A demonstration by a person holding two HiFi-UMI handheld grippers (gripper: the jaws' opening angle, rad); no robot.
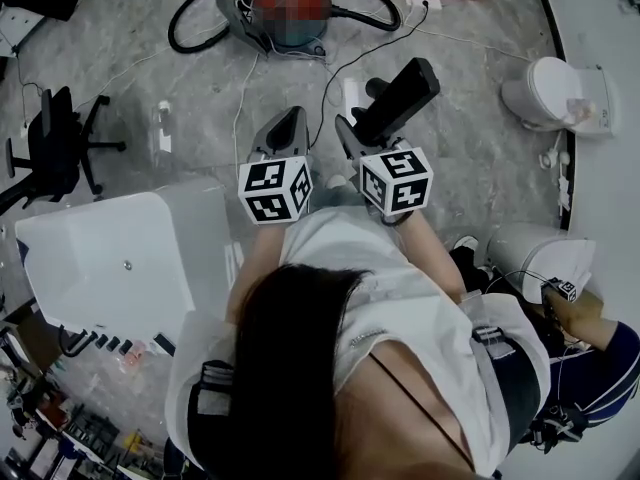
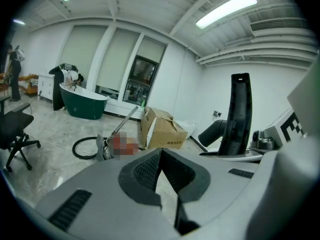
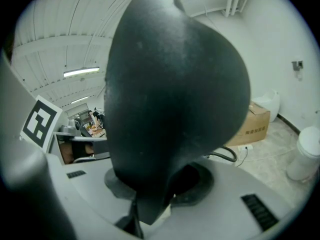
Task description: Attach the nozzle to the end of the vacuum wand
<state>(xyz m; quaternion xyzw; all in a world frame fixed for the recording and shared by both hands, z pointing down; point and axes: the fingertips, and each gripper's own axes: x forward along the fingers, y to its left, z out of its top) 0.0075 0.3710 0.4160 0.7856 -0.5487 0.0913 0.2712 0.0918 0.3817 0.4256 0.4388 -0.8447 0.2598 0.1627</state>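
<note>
**Q:** Where is the nozzle (image 1: 405, 96)?

**A:** Pinched in the right gripper (image 1: 372, 126), held above the grey floor (image 1: 480, 148), just right of the left gripper (image 2: 161, 155), whose jaws are pressed together on nothing.

**Q:** Its look?

**A:** Matte black plastic, with a long, flat-sided body tilting up toward the far right and a rounded tube neck.

**Q:** And the vacuum cleaner (image 1: 248, 16)?

**A:** Farther off on the floor, black hose (image 1: 185, 23) looped, wand (image 2: 124, 123) slanting upward, well apart from the nozzle.

Matt black plastic nozzle (image 1: 405, 96), brown cardboard box (image 2: 162, 131), glossy marbled grey floor (image 1: 470, 168)
</note>
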